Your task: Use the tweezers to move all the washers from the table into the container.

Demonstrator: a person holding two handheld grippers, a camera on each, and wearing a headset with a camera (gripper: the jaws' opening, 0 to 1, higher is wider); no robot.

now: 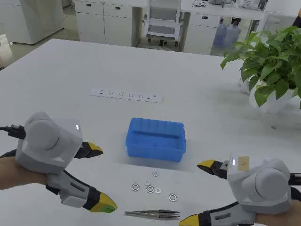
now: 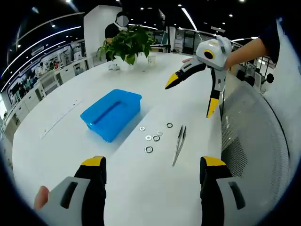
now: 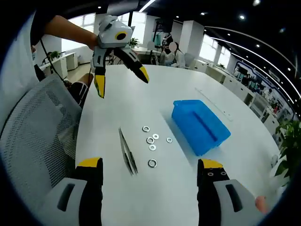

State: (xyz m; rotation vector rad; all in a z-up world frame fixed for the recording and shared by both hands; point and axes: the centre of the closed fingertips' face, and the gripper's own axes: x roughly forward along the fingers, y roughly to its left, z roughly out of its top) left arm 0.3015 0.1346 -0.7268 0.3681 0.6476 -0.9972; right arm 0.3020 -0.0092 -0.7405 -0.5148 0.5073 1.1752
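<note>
Near edge of the bench [image 1: 56, 70]: left hand-held gripper [image 1: 99, 177] at the left, jaws spread wide, nothing between them. Right hand-held gripper [image 1: 197, 193] at the right, also spread and empty. The yellow-tipped jaws of each point in toward the middle of the bench.

Tweezers [image 1: 153, 214] lie flat on the bench between the two grippers, close to the near edge, crosswise to it. No jaw touches them. Which end is the tips is hard to tell at this size.

Just past the tweezers is a loose cluster of washers [image 1: 150, 189], six by my count, all on the bench surface. Most bunch together, one sits a little off toward the right gripper, and one lies closer to the container. None are inside it.

Container [image 1: 155, 151] is a blue rectangular bin, upright and open-topped, just beyond the washers around mid-bench. The inside looks empty from the head view.

Further out, a white power strip [image 1: 126, 95] lies flat, well apart from the container. A green potted plant [image 1: 270, 61] stands by the far right edge. White cabinets [image 1: 103, 19] stand past the bench.
</note>
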